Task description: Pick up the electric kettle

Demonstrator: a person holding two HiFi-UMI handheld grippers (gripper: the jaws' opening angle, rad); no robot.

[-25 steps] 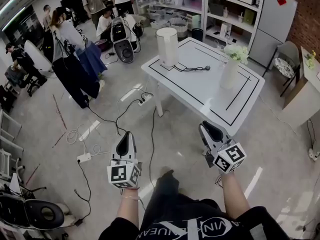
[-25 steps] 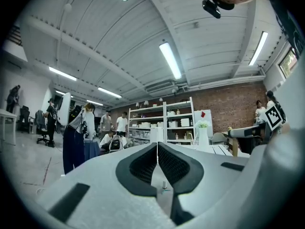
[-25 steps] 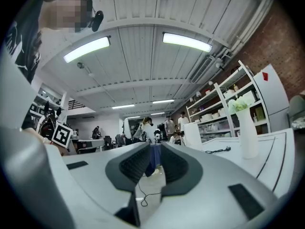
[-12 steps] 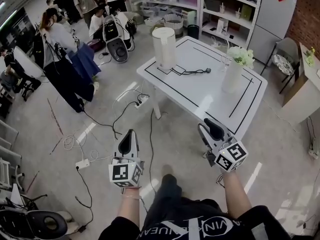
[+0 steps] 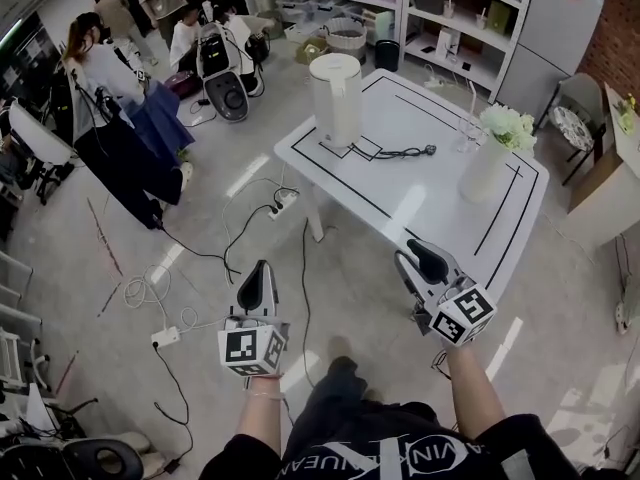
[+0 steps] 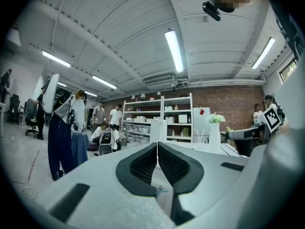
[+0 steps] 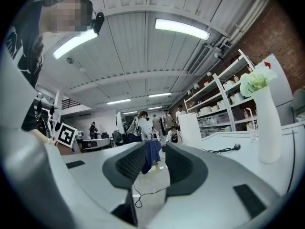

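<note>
The electric kettle point(image 5: 335, 98), tall, white and cylindrical, stands at the far left corner of the white table point(image 5: 440, 218). Its black cord and plug point(image 5: 402, 152) lie beside it. Both grippers are held level over the floor, short of the table's near edge and far from the kettle. My left gripper point(image 5: 258, 268) is shut and empty; in its own view the kettle point(image 6: 158, 130) shows just above the closed pads point(image 6: 143, 163). My right gripper point(image 5: 416, 255) is open with nothing between its jaws, and the kettle point(image 7: 189, 130) appears right of the gap.
A white vase with white flowers point(image 5: 492, 158) stands on the table's right side. Cables and a power strip point(image 5: 168, 339) trail over the floor at left. Several people point(image 5: 105, 78) and equipment are at the far left, with shelving point(image 5: 440, 13) behind the table.
Both grippers have moved forward with the person, and the table's near edge now lies closer to them. The left gripper stays shut.
</note>
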